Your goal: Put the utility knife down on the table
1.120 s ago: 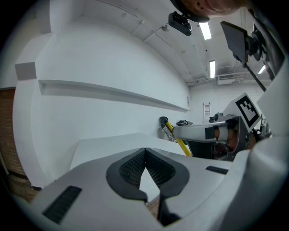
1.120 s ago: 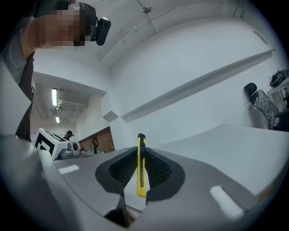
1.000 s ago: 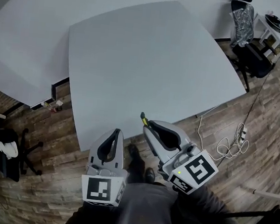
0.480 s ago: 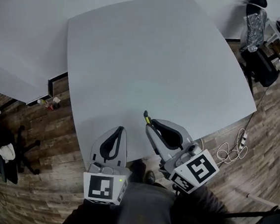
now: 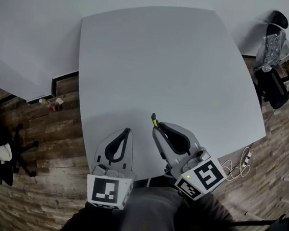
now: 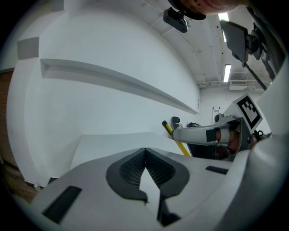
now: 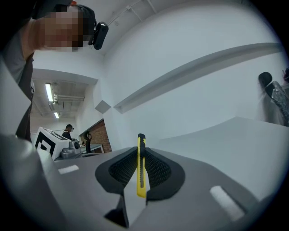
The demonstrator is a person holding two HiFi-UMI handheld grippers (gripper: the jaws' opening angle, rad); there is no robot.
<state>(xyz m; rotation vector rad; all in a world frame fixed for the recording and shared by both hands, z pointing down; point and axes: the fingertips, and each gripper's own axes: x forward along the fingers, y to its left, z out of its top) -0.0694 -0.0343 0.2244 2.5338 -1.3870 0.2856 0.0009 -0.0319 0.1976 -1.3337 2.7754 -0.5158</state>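
A slim yellow utility knife (image 7: 141, 165) with a black tip is clamped between the ribbed black pads of my right gripper (image 7: 141, 155), which is shut on it. In the head view the knife (image 5: 154, 121) juts forward from the right gripper (image 5: 157, 128) over the near edge of the white table (image 5: 175, 69). My left gripper (image 5: 127, 132) hovers beside it at the table's near edge, jaws shut with nothing between them. From the left gripper view, the left gripper (image 6: 145, 151) points at the table, and the knife (image 6: 175, 139) shows to the right.
The table top carries nothing. A second white table (image 5: 25, 28) stands at the left. An office chair (image 5: 274, 75) and clutter sit at the far right, cables (image 5: 234, 165) lie on the wooden floor at the right, another chair (image 5: 2, 149) at the left.
Both grippers have shifted slightly forward over the table's near edge, and the head view has swung so the table sits more to the right. The knife stays clamped.
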